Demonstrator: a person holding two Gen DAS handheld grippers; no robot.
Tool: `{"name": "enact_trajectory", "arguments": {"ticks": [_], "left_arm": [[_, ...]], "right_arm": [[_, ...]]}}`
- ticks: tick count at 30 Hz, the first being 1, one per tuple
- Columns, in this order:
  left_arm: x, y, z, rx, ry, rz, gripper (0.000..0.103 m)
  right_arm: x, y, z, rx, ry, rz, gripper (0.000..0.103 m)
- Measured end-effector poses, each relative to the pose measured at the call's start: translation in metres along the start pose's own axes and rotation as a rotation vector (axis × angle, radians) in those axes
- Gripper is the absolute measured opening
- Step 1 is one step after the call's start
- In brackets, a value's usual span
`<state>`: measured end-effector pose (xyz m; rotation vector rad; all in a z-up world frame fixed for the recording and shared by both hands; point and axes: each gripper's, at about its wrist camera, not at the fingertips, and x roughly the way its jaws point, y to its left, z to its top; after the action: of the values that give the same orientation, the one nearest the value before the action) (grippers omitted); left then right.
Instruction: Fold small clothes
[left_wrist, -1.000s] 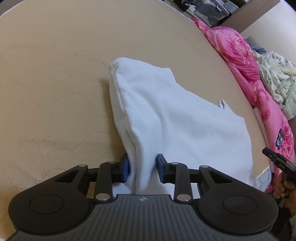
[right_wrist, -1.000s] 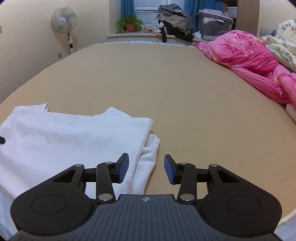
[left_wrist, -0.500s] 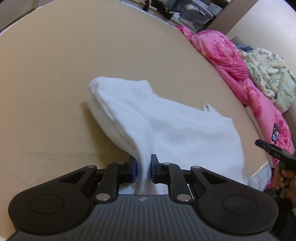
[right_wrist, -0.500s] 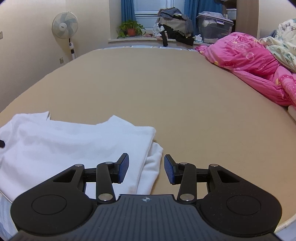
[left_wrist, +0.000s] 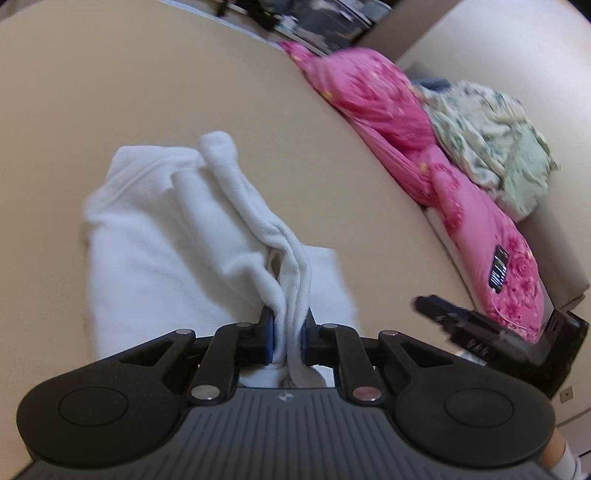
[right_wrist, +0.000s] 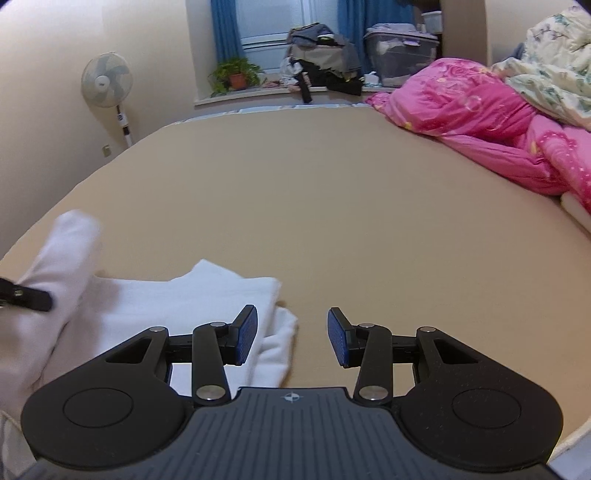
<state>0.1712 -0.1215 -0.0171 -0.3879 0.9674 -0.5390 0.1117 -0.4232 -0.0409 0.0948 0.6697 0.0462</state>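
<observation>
1. The white garment (left_wrist: 155, 236) lies on the beige bed (left_wrist: 147, 92), near its front edge, and it is partly folded in layers.
2. The left tool (left_wrist: 287, 332) is clenched on a bunched part of the garment; the cloth rises from the bed in a ridge up to the blue pads (left_wrist: 269, 334).
3. In the right wrist view the lifted cloth (right_wrist: 55, 258) stands up at the left side, and the tip of the left tool (right_wrist: 26, 295) shows there.
4. The right tool (right_wrist: 291, 338) is released, with nothing between its pads; it hangs above the near right corner of the garment (right_wrist: 273, 332).
5. A pink quilt (right_wrist: 480, 129) lies along the right side of the bed, with a pale flowered blanket (right_wrist: 554, 74) on it.
6. A standing fan (right_wrist: 107, 85) and a potted plant (right_wrist: 236, 74) are at the far wall.
</observation>
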Motion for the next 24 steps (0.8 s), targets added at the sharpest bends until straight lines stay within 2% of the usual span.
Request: {"name": "enact_trajectory", "arguments": {"ticks": [2,3,6,7,11,13,17,20,24], "left_arm": [[0.027,-0.029,0.001,-0.006,0.039,-0.014,0.025],[0.034,-0.039,0.002,-0.002,0.046,-0.044,0.027],[0.02,-0.049,0.002,-0.002,-0.028,-0.114,0.038],[0.009,-0.045,0.0,0.004,-0.056,-0.121,0.038],[-0.024,-0.015,-0.019,0.056,-0.1,-0.016,0.038],[-0.037,0.003,-0.037,0.073,-0.086,0.037,0.038],[-0.035,0.027,-0.079,0.112,-0.019,0.068,0.037],[-0.003,0.033,-0.113,0.214,0.143,0.158,0.034],[-0.022,0.02,-0.106,0.29,0.091,0.191,0.035]], "right_arm": [[-0.001,-0.008,0.001,0.036,0.0,-0.005,0.044],[-0.001,-0.011,0.001,0.056,0.001,-0.008,0.044],[-0.001,-0.021,0.001,0.114,0.0,-0.011,0.044],[-0.002,-0.023,0.001,0.125,-0.002,-0.006,0.044],[-0.001,-0.022,0.0,0.131,0.005,0.064,0.044],[0.002,-0.016,0.0,0.142,0.022,0.147,0.044],[0.016,0.001,0.0,0.173,0.088,0.275,0.044],[0.032,0.014,0.002,0.195,0.143,0.307,0.044],[0.058,0.021,0.005,0.225,0.2,0.305,0.044]]}}
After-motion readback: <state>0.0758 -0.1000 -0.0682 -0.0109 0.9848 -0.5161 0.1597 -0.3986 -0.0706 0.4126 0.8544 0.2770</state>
